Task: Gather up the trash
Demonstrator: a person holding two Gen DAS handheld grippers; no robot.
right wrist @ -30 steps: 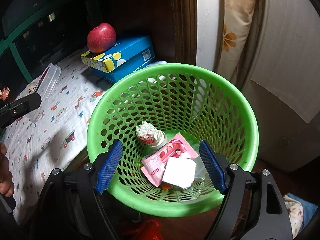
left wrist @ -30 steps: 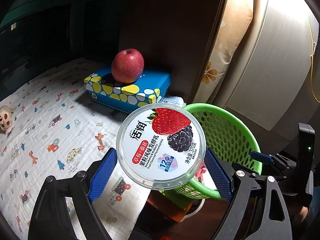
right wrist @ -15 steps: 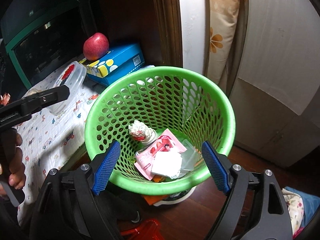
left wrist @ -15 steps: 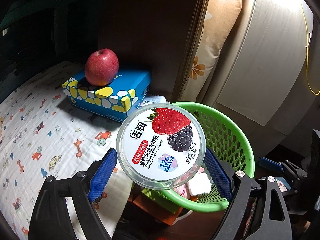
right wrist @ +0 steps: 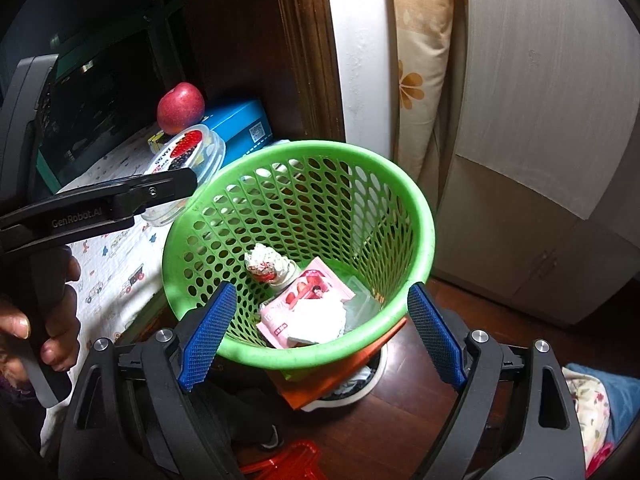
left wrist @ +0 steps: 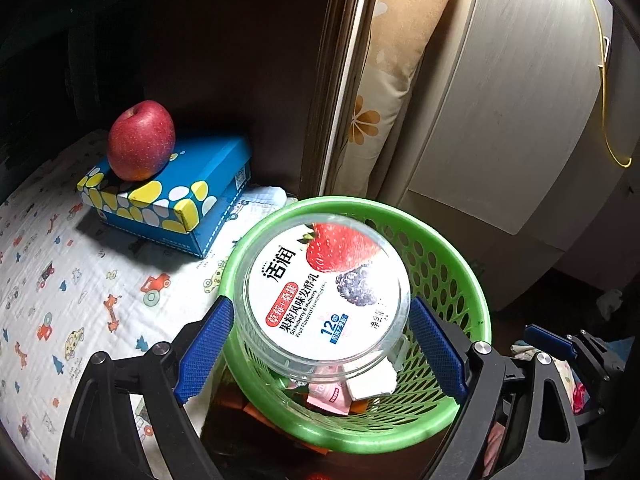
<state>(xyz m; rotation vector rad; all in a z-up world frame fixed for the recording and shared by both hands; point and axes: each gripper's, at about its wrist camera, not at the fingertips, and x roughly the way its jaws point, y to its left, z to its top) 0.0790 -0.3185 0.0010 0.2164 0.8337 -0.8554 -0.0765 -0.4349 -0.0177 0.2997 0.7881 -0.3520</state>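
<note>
Over the near rim of the green basket (left wrist: 460, 272) the left gripper (left wrist: 320, 340) clasps a clear yoghurt tub (left wrist: 324, 292) by its sides, strawberry lid facing up. Down inside the basket lie a pink wrapper (right wrist: 316, 292), a white tissue (right wrist: 316, 320) and a crumpled cup (right wrist: 268, 264). The right gripper (right wrist: 320, 332) hangs before the basket with nothing between its blue pads (right wrist: 208, 332), its jaws opening. Behind, an apple (left wrist: 141, 146) sits on a blue box (left wrist: 172, 200).

Left tongs (left wrist: 320, 334) tilted downward, blue pads (left wrist: 204, 350) clamped on a round tub; bare hand (right wrist: 44, 320) wraps the grip. Right tongs (right wrist: 322, 334) angled down, jaws opening, nothing between them.
</note>
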